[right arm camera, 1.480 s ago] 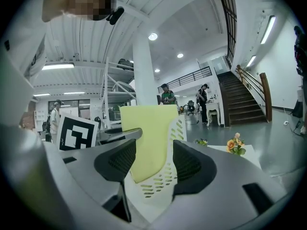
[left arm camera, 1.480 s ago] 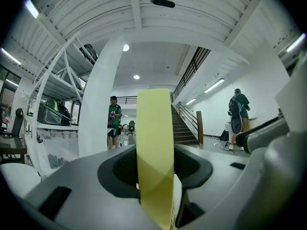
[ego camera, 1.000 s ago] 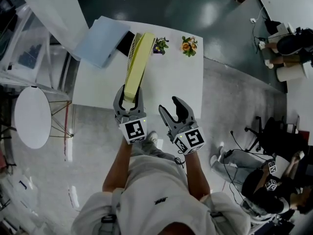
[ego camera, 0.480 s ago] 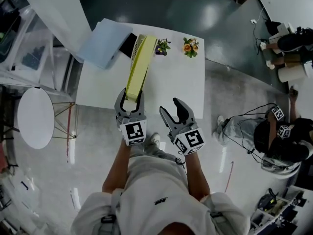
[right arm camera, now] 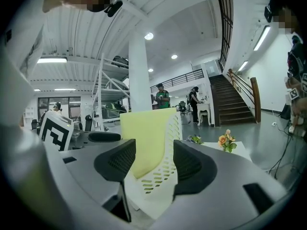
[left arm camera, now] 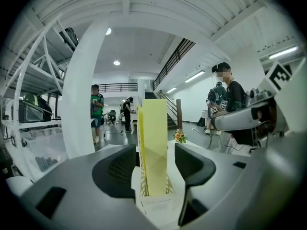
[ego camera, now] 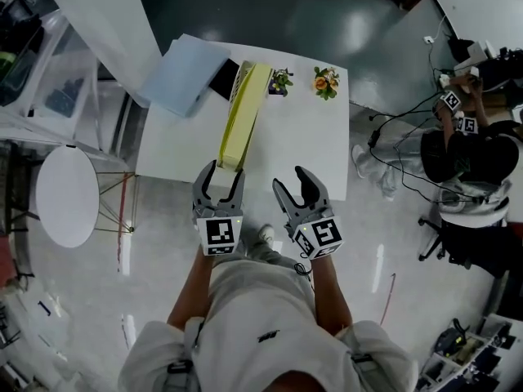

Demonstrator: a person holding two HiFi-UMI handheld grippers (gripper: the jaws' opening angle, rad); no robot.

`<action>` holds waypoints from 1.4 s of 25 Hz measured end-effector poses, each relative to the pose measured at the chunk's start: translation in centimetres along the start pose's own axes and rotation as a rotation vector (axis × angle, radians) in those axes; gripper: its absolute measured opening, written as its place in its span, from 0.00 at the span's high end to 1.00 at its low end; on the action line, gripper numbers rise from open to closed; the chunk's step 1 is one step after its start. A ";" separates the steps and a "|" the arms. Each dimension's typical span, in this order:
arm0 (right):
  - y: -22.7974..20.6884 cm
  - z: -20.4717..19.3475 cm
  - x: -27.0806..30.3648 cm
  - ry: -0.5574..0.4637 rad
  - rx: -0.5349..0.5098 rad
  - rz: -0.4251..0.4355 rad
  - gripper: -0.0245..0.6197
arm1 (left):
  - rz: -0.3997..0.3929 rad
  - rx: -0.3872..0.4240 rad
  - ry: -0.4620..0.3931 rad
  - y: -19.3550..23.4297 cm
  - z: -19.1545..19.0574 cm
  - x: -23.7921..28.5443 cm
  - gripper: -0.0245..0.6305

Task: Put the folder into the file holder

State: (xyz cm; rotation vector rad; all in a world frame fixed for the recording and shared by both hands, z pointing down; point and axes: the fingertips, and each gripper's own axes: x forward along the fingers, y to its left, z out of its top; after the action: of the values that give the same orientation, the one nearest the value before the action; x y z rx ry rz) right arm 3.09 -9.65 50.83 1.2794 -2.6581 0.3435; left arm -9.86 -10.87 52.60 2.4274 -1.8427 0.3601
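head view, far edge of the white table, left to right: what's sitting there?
light blue sheet → black object → white file holder with the yellow folder standing in it → small green plant → orange flowers

left gripper (ego camera: 222, 171): jaws apart, just been opening, clamping nothing | right gripper (ego camera: 292, 178): jaws apart, empty

Foot of folder (left arm camera: 154, 147) out of sight within file holder (left arm camera: 168, 186); dark item (ego camera: 222, 78) half under blue sheet (ego camera: 181, 73).
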 end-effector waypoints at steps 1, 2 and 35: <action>0.1 0.0 0.1 0.000 -0.003 -0.003 0.58 | -0.015 0.003 0.009 0.0 -0.1 -0.3 0.56; 0.2 0.0 0.1 0.000 -0.004 -0.011 0.58 | -0.026 0.003 0.017 0.0 -0.2 -0.6 0.56; 1.0 0.0 0.5 0.010 -0.027 -0.125 0.60 | -0.188 0.048 0.028 0.6 0.3 -1.6 0.56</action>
State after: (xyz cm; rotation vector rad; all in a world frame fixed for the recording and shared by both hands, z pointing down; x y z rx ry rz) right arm 1.95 -9.41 50.83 1.4225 -2.5504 0.2939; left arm -10.83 -9.60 51.91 2.5859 -1.5953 0.4253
